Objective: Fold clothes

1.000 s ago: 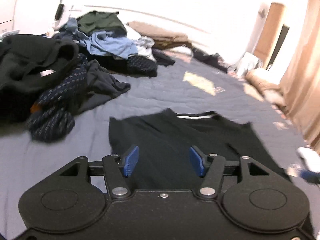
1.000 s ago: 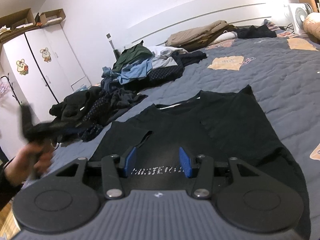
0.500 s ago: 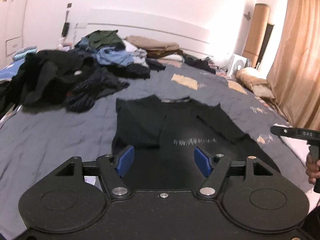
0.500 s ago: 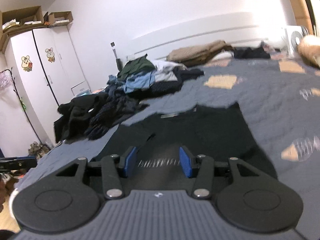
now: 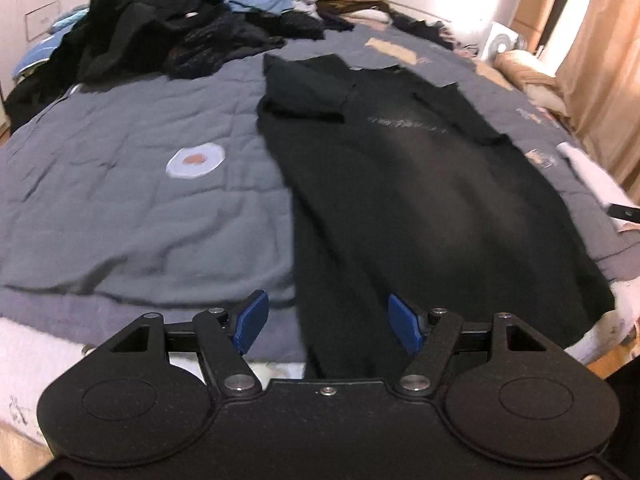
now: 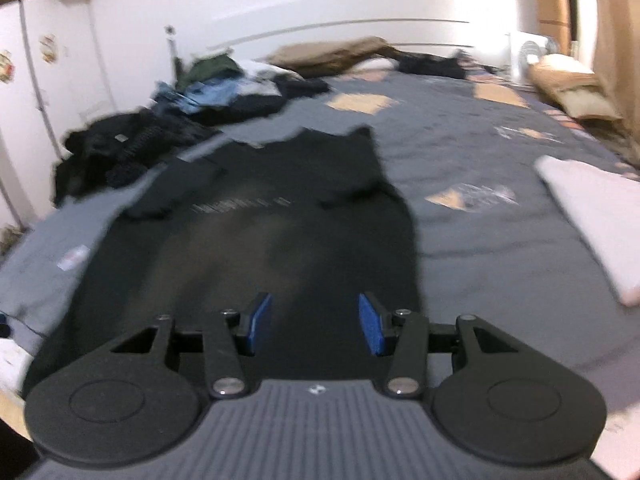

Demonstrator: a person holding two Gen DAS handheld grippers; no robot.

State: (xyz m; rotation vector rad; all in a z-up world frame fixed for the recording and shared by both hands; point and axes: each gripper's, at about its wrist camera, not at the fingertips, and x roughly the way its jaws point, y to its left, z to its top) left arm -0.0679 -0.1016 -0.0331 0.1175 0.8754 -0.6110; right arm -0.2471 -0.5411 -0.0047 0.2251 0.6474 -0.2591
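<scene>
My left gripper (image 5: 324, 322): matt black plastic, ribbed blue pads (image 5: 251, 320), shiny metal pivots. My right gripper (image 6: 315, 323): ridged grey plastic. Black T-shirt (image 6: 272, 240): soft matt cloth. Bedspread (image 5: 120, 192): quilted grey cloth, slightly creased.

T-shirt (image 5: 420, 184) on bed (image 5: 132, 208), clothes pile (image 5: 168, 36) behind.

grey quilt (image 5: 120, 208) | white fan (image 6: 530, 54) at far corner | white wardrobe (image 6: 44, 92) | tan curtain (image 5: 600, 92)
</scene>
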